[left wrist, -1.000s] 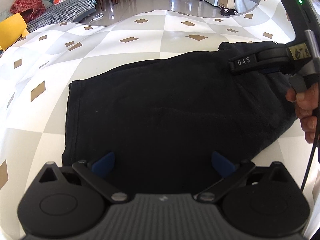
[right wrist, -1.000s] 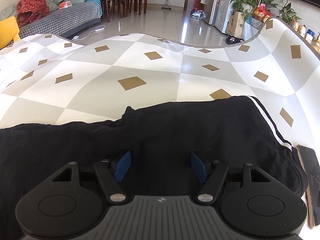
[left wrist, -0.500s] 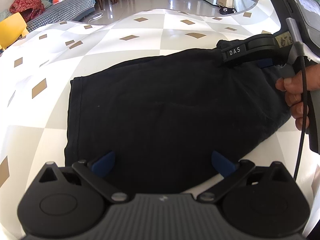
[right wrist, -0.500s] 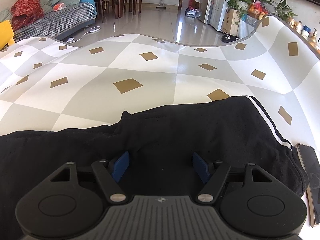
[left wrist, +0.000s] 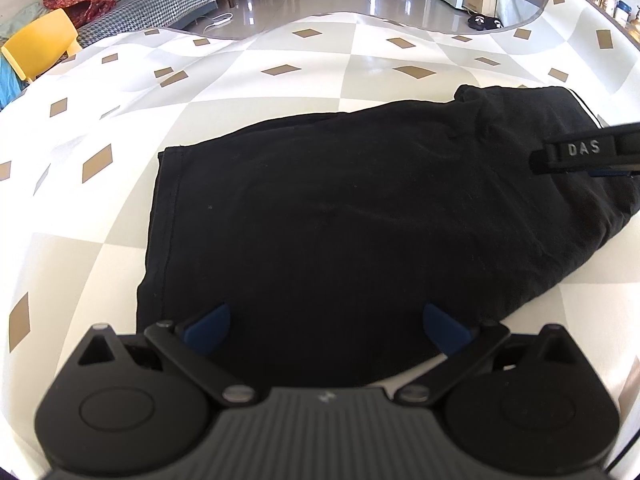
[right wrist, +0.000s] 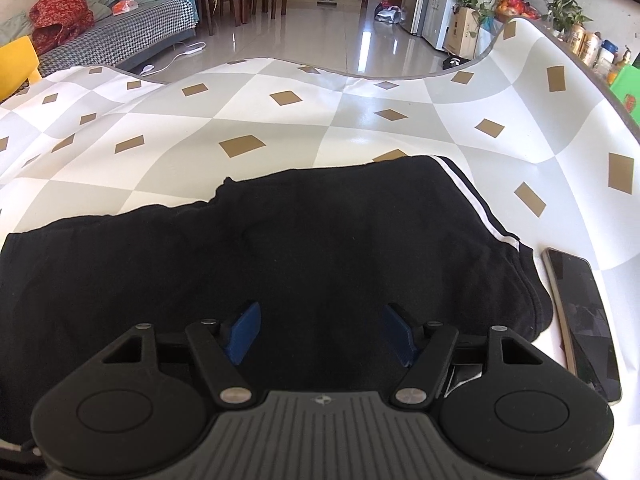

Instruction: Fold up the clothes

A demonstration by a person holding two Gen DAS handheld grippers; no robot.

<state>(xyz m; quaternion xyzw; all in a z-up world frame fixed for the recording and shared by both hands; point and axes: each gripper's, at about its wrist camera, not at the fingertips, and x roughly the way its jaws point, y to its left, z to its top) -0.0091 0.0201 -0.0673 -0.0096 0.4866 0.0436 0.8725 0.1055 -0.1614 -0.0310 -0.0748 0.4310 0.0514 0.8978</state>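
Note:
A black garment (left wrist: pixel 340 208) with a white stripe along its right edge lies flat and folded on the checked table cover; it also shows in the right wrist view (right wrist: pixel 280 248). My left gripper (left wrist: pixel 324 326) is open and empty over the garment's near edge. My right gripper (right wrist: pixel 322 332) is open and empty over the garment's near right part. One finger of the right gripper (left wrist: pixel 580 154), marked DAS, shows at the right edge of the left wrist view, just above the cloth.
A dark phone (right wrist: pixel 582 320) lies on the table right beside the garment's striped edge. The checked cover (right wrist: pixel 240 120) runs far beyond the garment. Past the table's far edge are a sofa, a yellow chair (left wrist: pixel 38 46) and tiled floor.
The right gripper and the hand holding it have drawn back to the right in the left wrist view. Both cameras have risen slightly. The garment has not moved.

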